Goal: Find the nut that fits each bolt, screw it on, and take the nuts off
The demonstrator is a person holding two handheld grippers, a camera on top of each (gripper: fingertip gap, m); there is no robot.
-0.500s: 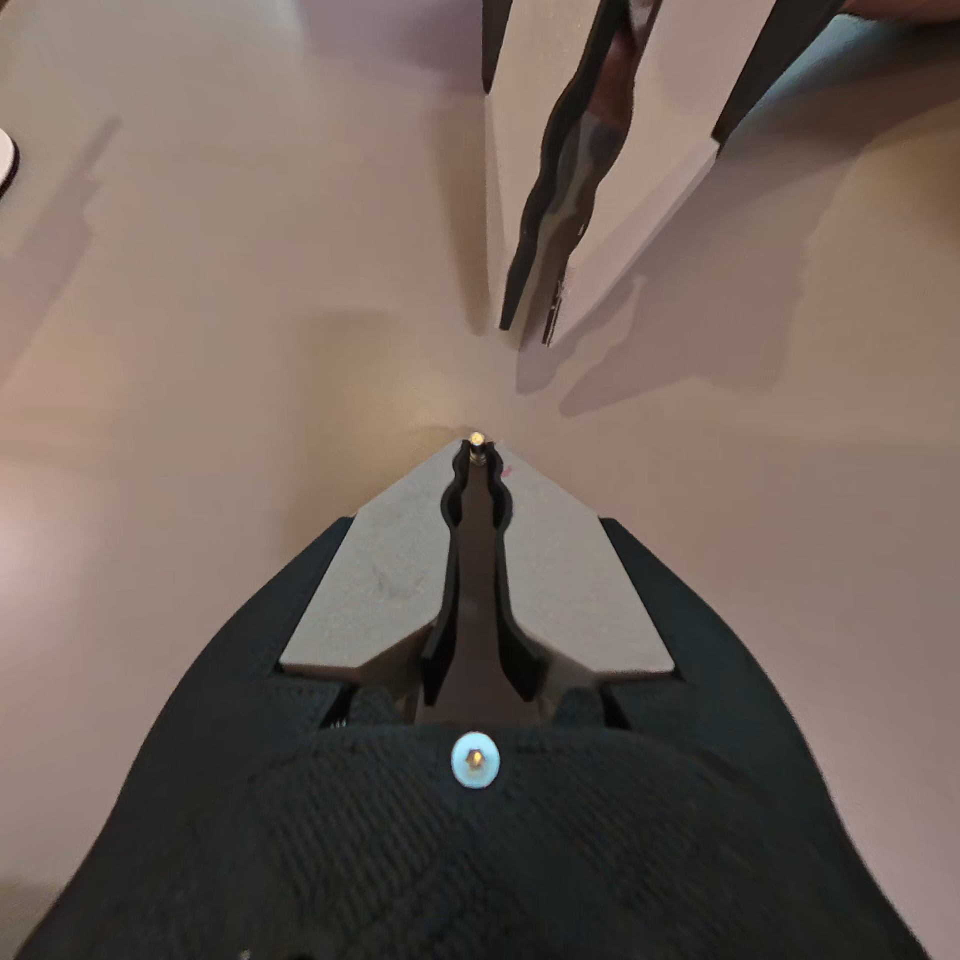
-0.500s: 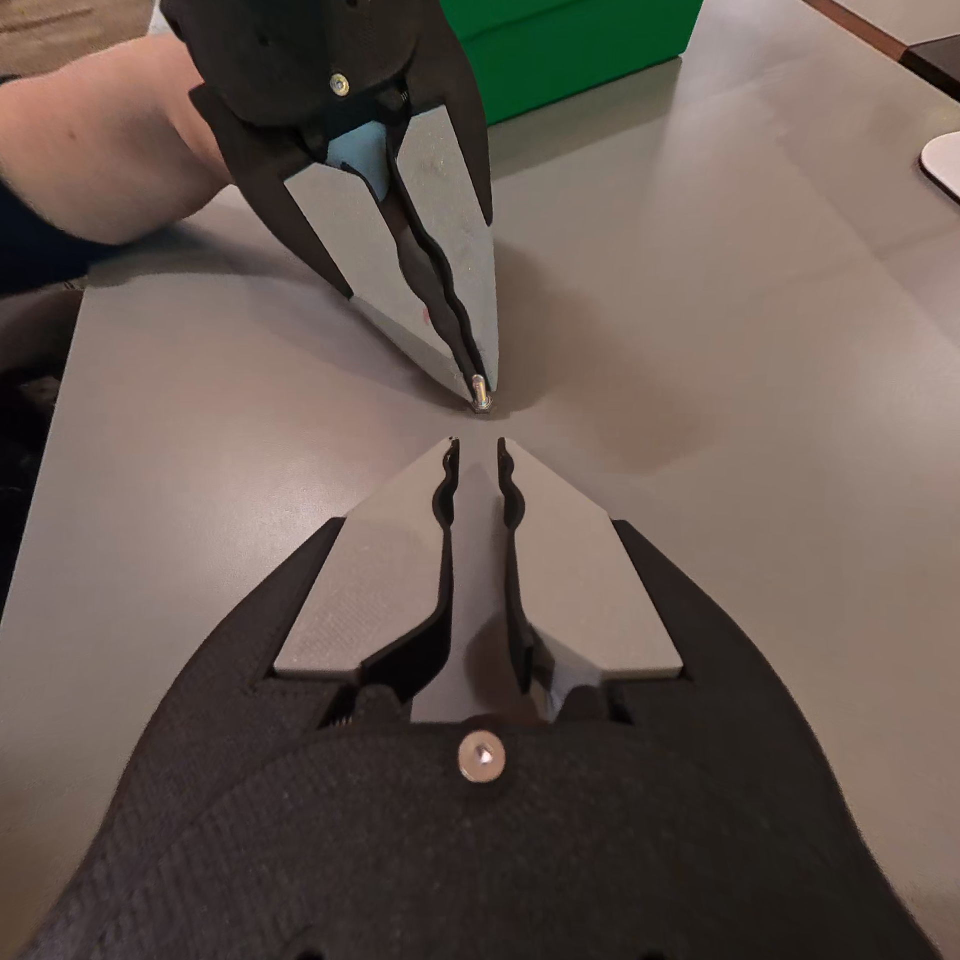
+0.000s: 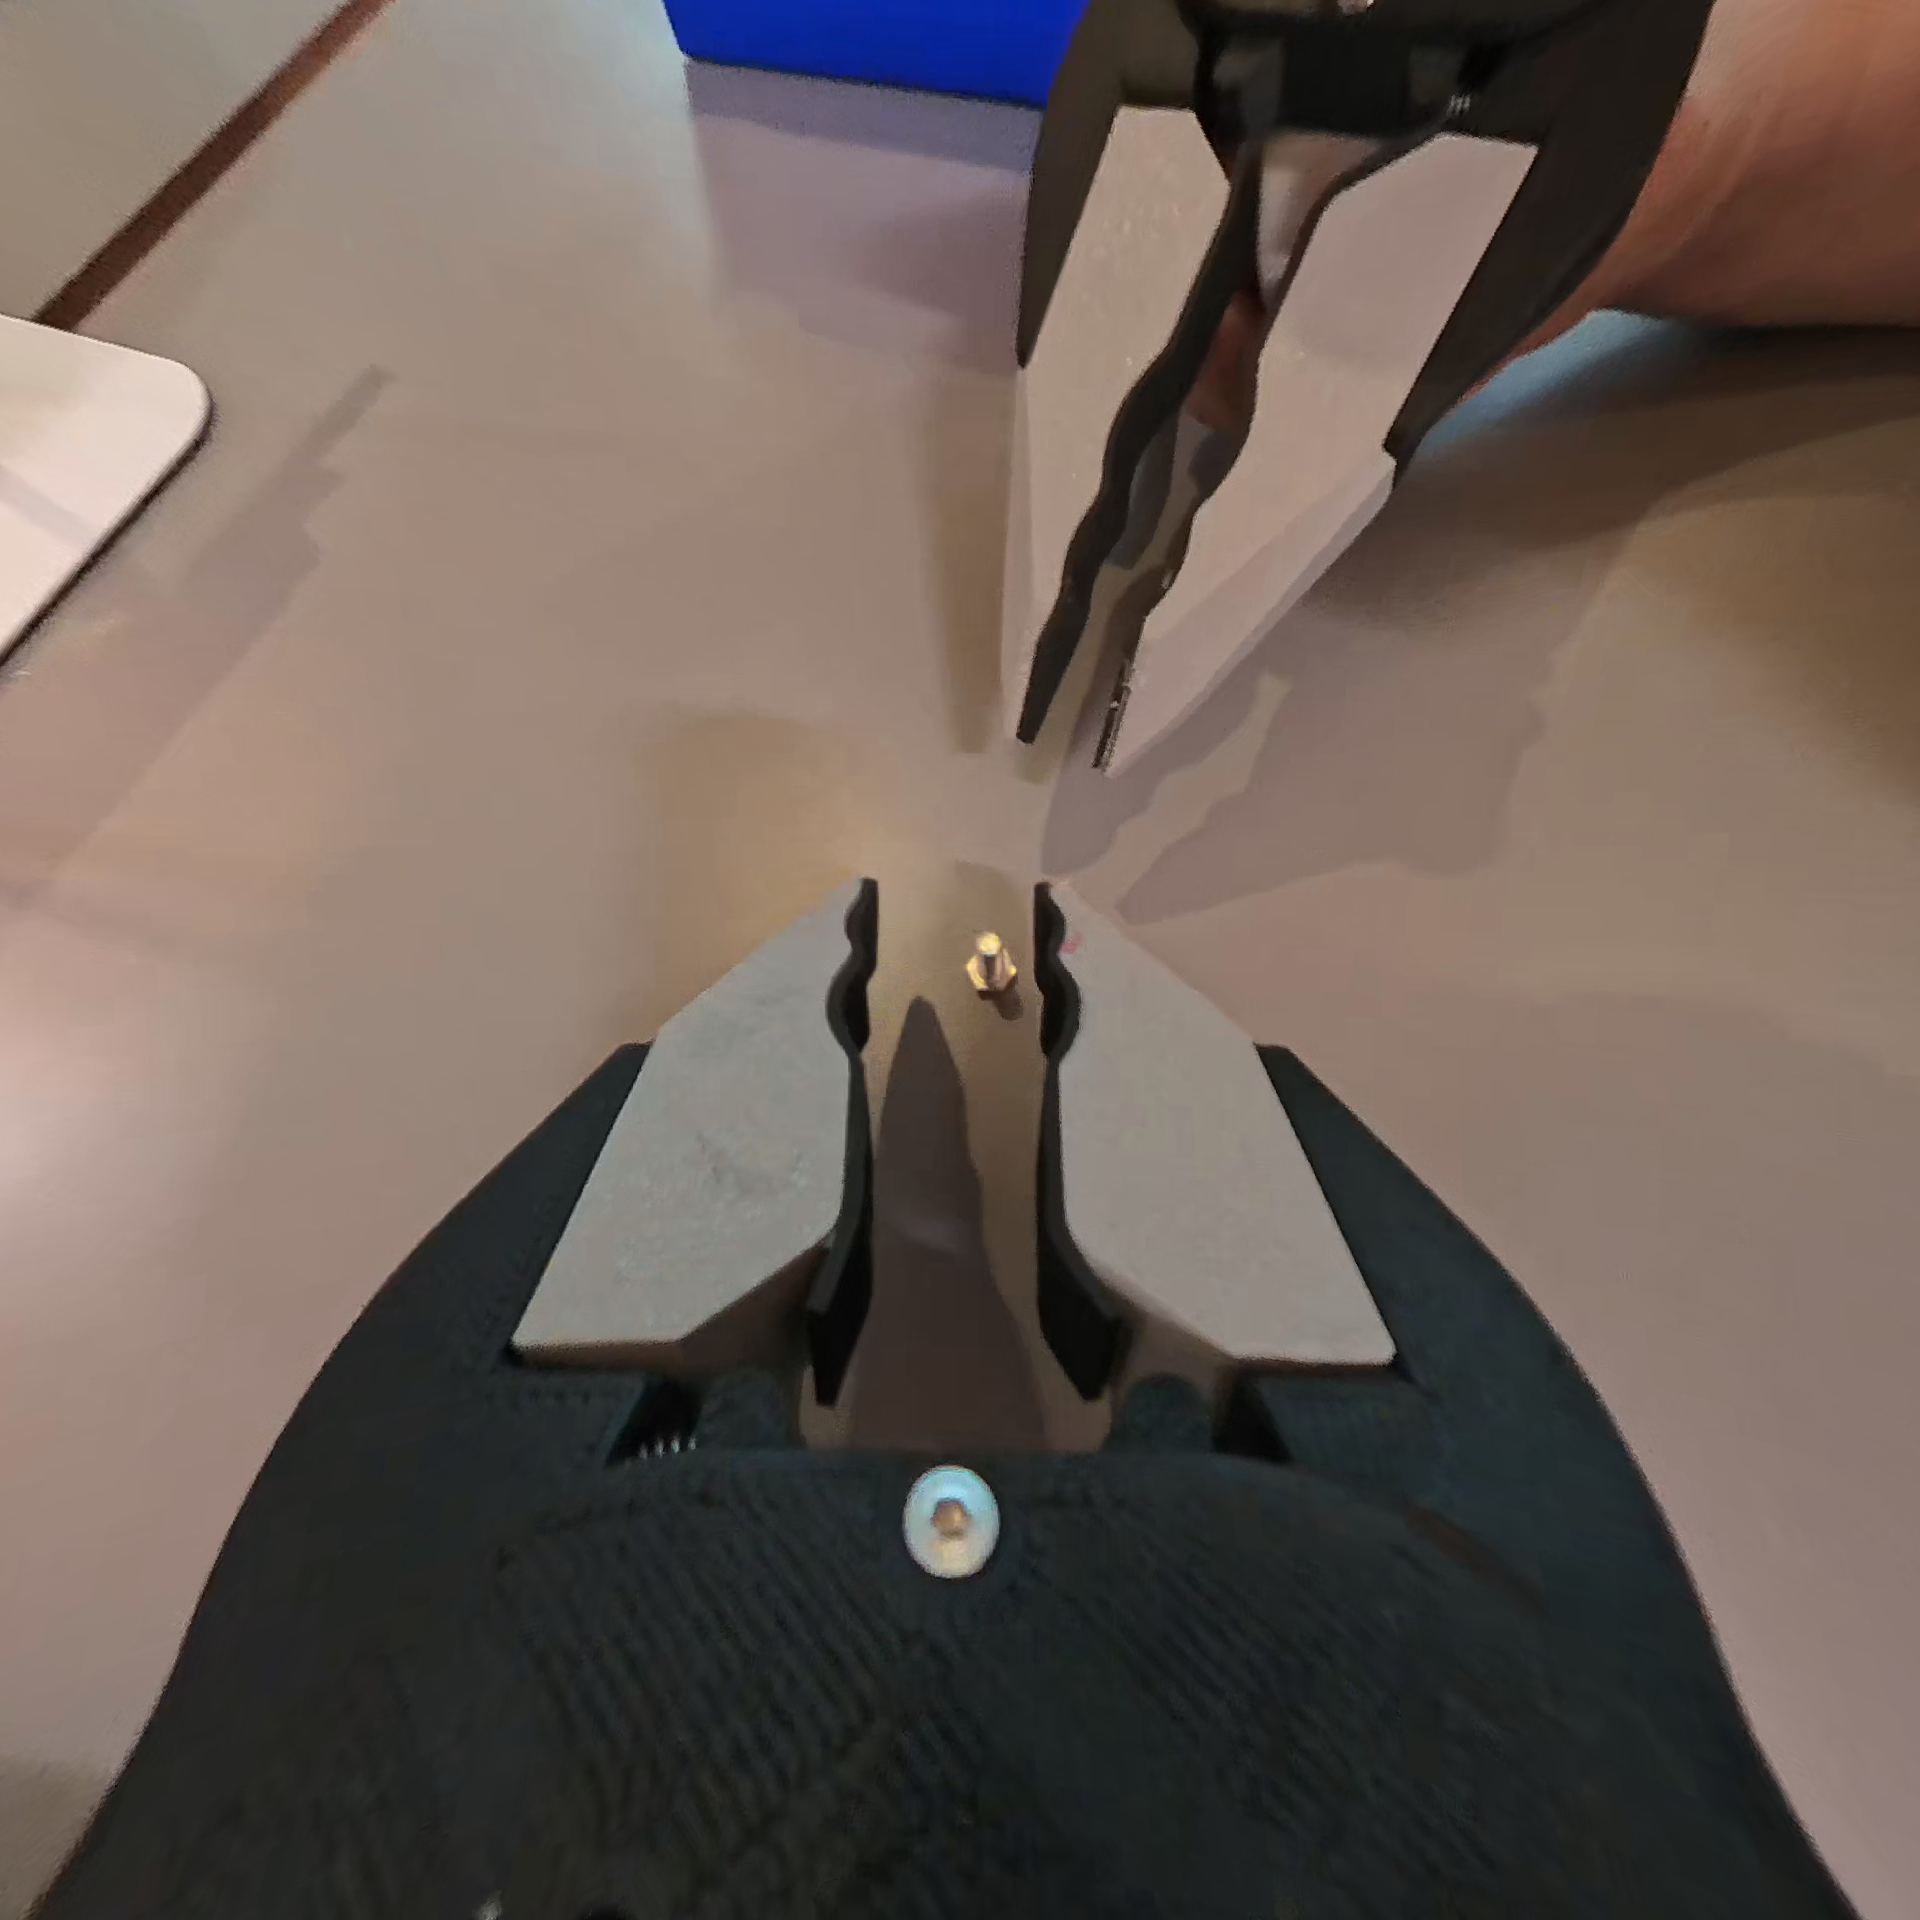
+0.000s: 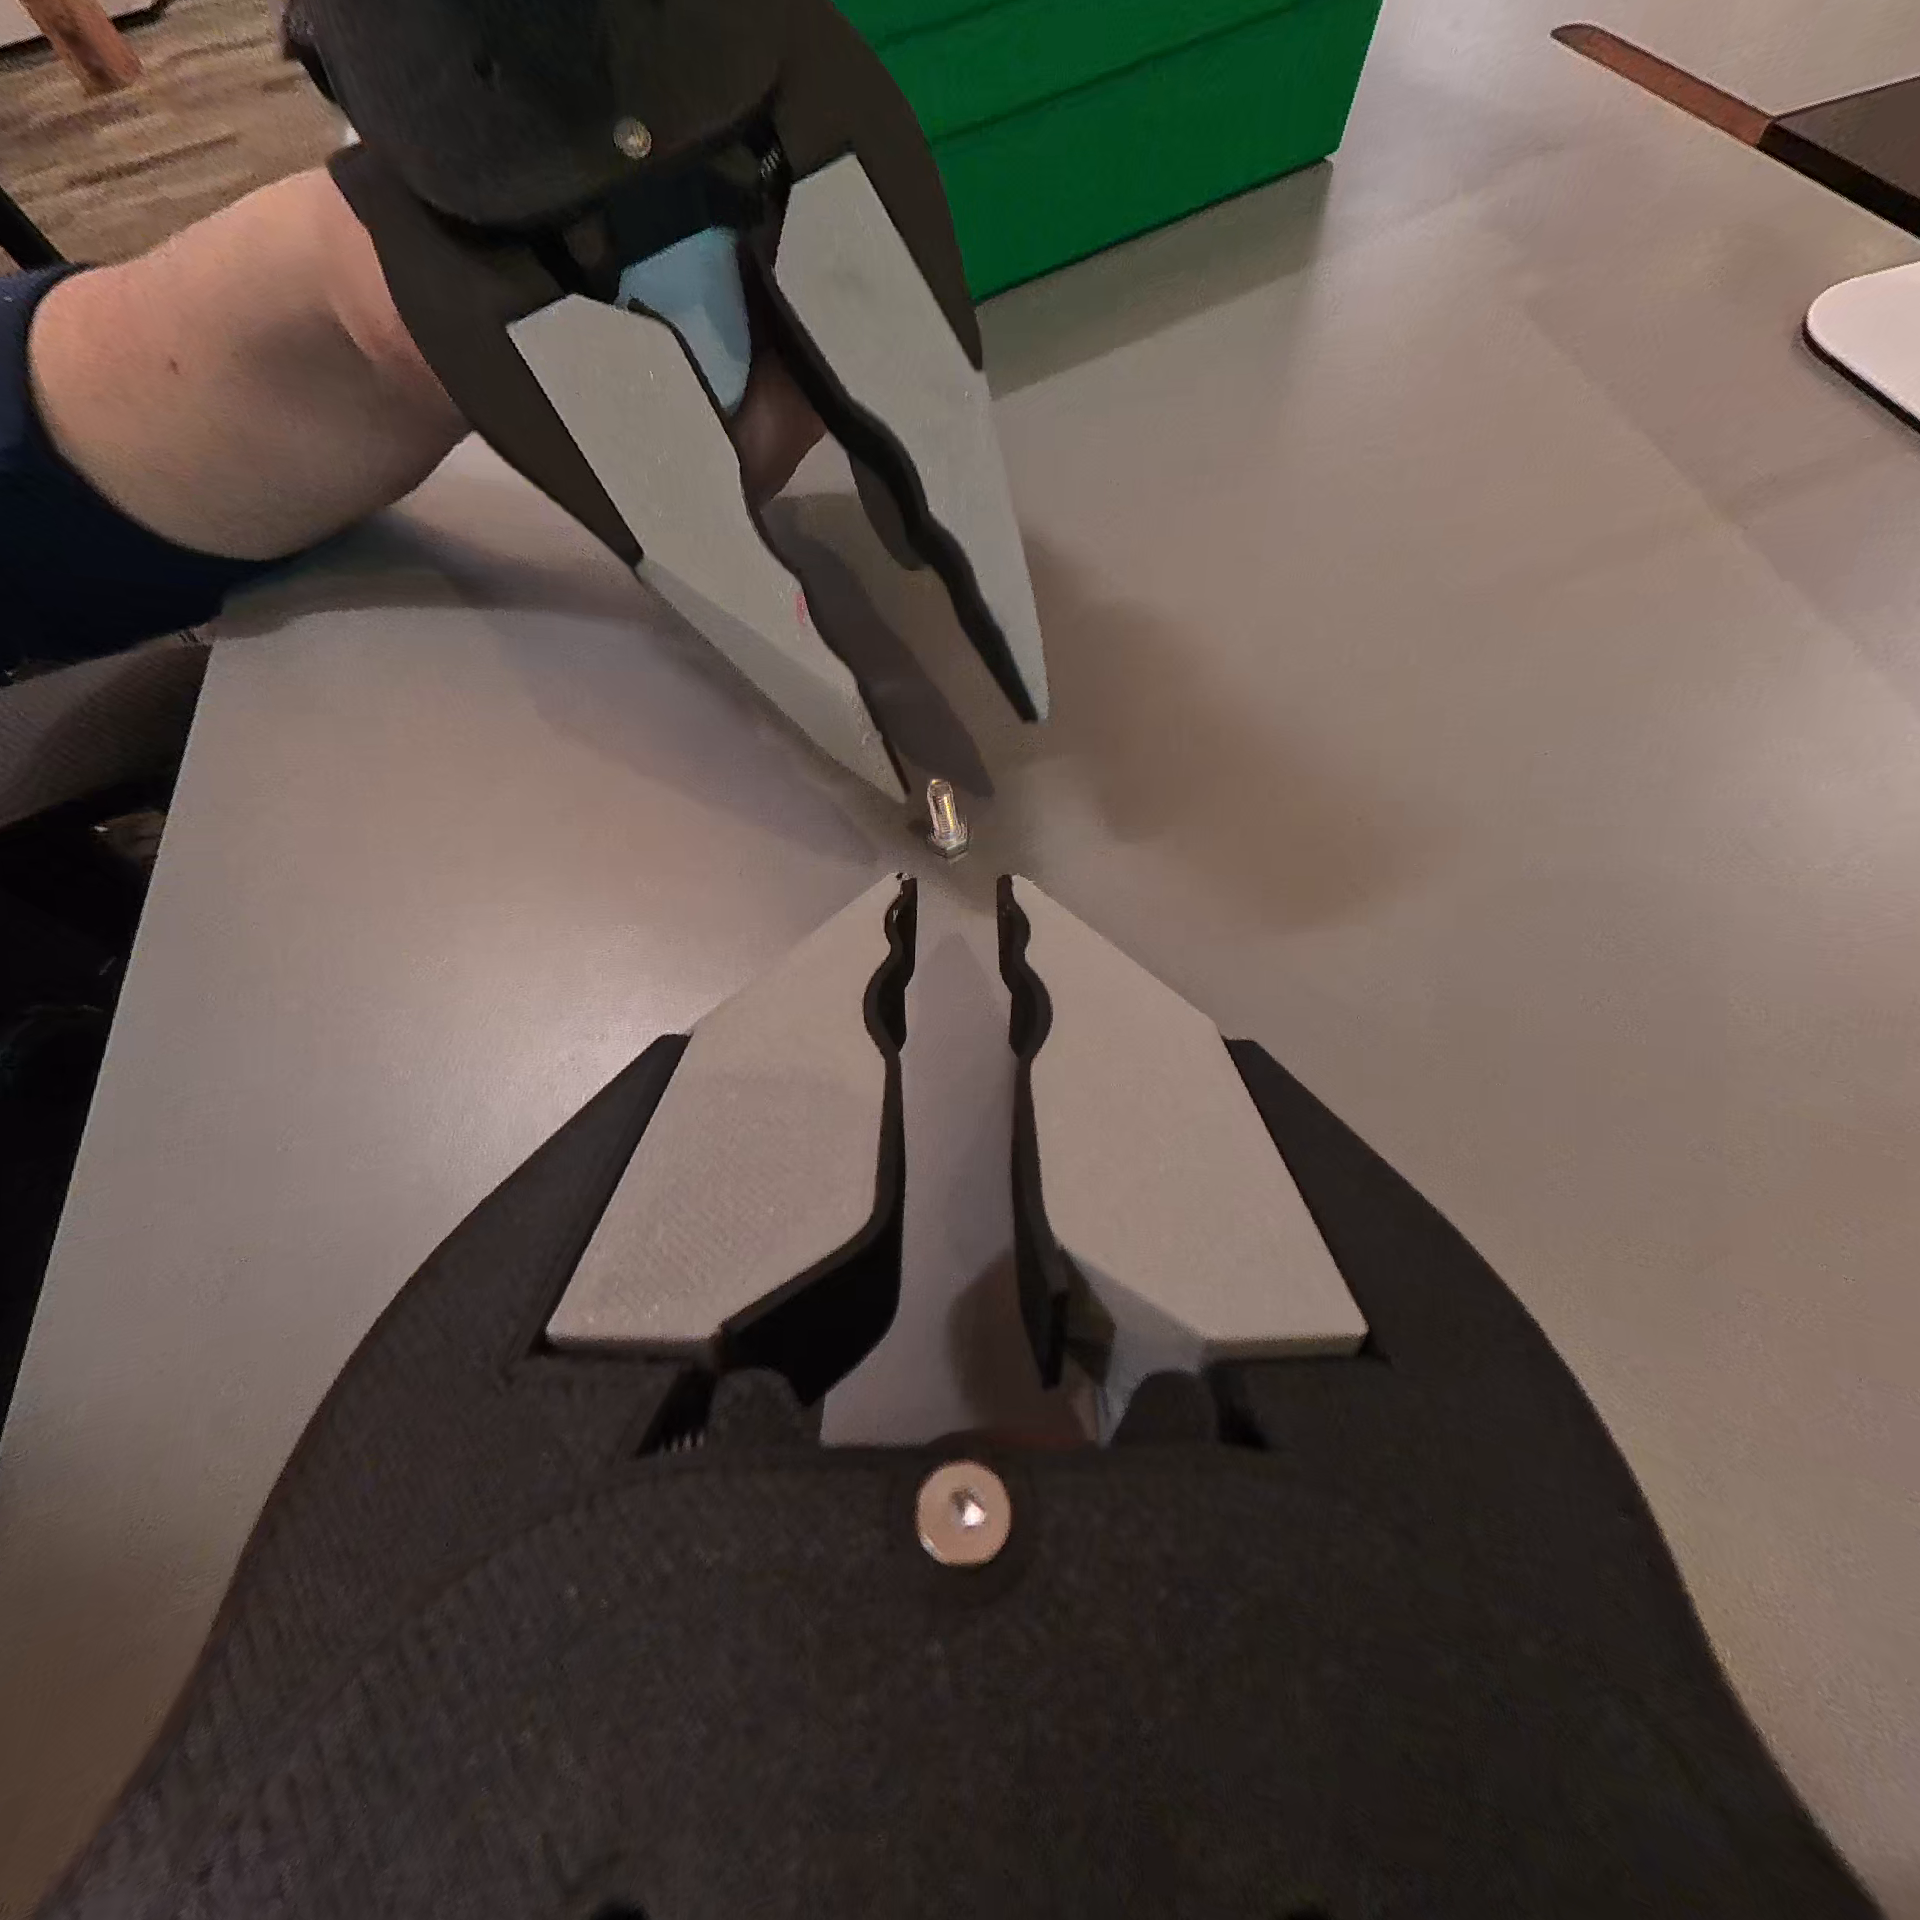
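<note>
bolt – shiny metal | table – smooth matt | green box – glossy plastic

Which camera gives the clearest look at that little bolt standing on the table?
The right wrist view: the bolt stands unobstructed, head down, in front of the tongs. The left wrist view shows it smaller, from above, framed between the open left tongs.

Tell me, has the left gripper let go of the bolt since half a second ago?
Yes. The left gripper has opened; the bolt now stands head-down on the table between its parted fingers.
</note>
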